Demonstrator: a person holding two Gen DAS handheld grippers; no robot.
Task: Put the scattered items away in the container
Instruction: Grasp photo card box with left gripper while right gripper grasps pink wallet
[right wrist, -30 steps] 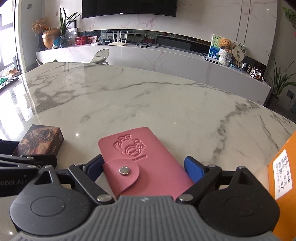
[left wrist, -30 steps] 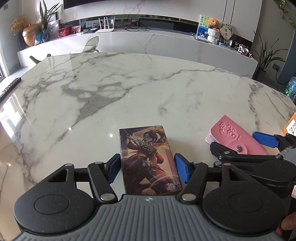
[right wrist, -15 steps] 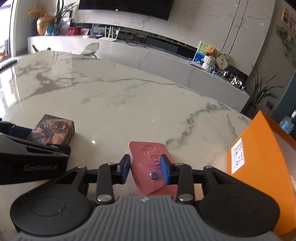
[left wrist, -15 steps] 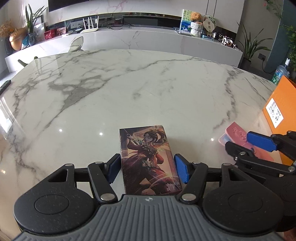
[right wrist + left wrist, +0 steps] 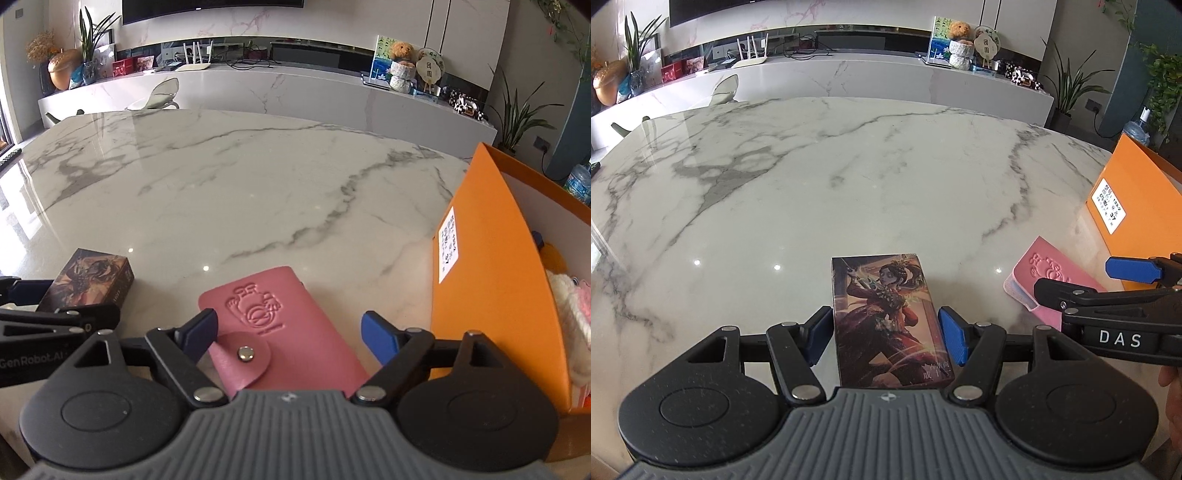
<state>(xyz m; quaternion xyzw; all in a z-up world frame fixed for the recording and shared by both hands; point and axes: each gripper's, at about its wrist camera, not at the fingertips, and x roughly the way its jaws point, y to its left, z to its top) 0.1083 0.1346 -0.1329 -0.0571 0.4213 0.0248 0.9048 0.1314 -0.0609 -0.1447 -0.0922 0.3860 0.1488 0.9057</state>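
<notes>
A card box (image 5: 886,317) with a picture of an armed figure sits between the blue pads of my left gripper (image 5: 886,339), which is shut on its long sides just over the marble table (image 5: 812,177). The right wrist view shows the same card box (image 5: 85,280) at the far left. A pink snap-button key case (image 5: 280,325) lies flat on the table between the fingers of my right gripper (image 5: 288,332). Its jaws are opening and stand wide; the right pad is clear of the case. The orange box (image 5: 480,258) stands open just right of the case.
Inside the orange box lie a white woolly item (image 5: 569,302) and something yellow (image 5: 552,254). A white label (image 5: 1108,210) is stuck on its side wall. Beyond the table runs a long marble counter (image 5: 295,92) with ornaments and plants.
Both grippers have moved right, bringing the orange box into view. The right gripper shut on the pink case half a second ago and has since spread wide. The card box stays in the left jaws.
</notes>
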